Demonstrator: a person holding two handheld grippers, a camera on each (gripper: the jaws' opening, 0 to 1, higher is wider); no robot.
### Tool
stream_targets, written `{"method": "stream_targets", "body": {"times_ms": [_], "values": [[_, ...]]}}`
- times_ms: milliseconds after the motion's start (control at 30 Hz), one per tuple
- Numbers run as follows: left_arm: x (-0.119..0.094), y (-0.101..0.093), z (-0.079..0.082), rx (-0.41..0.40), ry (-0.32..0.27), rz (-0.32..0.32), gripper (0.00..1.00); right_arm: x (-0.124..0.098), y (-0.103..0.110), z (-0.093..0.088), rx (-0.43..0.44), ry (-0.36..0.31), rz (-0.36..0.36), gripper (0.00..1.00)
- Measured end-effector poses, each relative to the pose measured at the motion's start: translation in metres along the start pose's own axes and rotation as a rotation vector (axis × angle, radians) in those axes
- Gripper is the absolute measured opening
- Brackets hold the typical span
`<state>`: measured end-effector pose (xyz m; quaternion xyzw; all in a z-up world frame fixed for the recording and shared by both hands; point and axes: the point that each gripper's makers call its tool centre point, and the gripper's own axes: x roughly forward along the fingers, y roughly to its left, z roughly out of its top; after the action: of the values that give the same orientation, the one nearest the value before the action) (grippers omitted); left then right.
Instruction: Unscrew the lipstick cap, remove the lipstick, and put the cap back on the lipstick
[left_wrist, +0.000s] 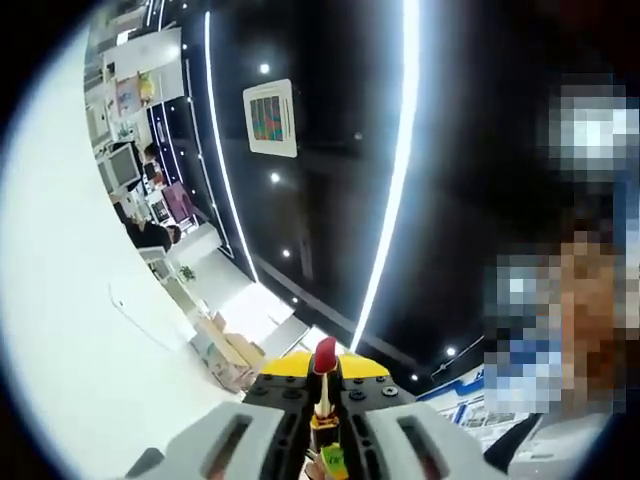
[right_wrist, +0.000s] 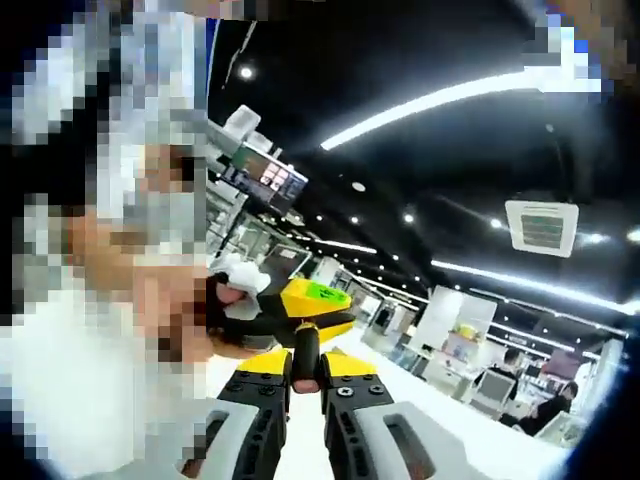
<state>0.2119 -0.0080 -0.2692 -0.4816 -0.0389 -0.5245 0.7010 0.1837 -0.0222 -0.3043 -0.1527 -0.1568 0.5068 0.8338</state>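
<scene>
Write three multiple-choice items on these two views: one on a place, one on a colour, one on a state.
1. Where is the lipstick?
A. between the left gripper's jaws
B. on a table
C. in a box

2. What colour is the lipstick's exposed tip?
A. blue
B. red
C. white

3. What state is the right gripper in?
A. wide open
B. lying flat
C. shut on the dark cap

Answers: 1 A, it stands upright in the left gripper. 2 B, the tip shows red. 3 C, the jaws pinch the cap.
</scene>
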Motion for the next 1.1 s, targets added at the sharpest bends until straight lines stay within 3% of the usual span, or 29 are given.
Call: {"method": "stream_targets", "body": {"times_ms": [267,433,733,900,1067,1100], "values": [[-0.001,0.005,0.000,0.003,0.003,0.006,0.09,-0.001,-0.004,-0.005,0.374,-0.044,0.056,0.10],[0.001,0.000,0.000,0.014,0.007,-0.012,0.09,-0.002,-0.007,-0.003,0.756,-0.118,0.130,0.10],[0.003,-0.004,-0.001,0.031,0.011,-0.036,0.09,-0.002,-0.006,-0.002,1.205,-0.210,0.234,0.10],[0.004,-0.009,-0.002,0.049,0.013,-0.054,0.09,-0.002,-0.003,0.001,1.394,-0.254,0.288,0.09],[0.006,-0.018,-0.003,0.093,0.020,-0.082,0.09,-0.003,-0.001,0.003,1.655,-0.312,0.379,0.09],[0.006,-0.017,-0.003,0.097,0.021,-0.081,0.09,-0.002,-0.001,0.001,1.642,-0.312,0.369,0.09]]}}
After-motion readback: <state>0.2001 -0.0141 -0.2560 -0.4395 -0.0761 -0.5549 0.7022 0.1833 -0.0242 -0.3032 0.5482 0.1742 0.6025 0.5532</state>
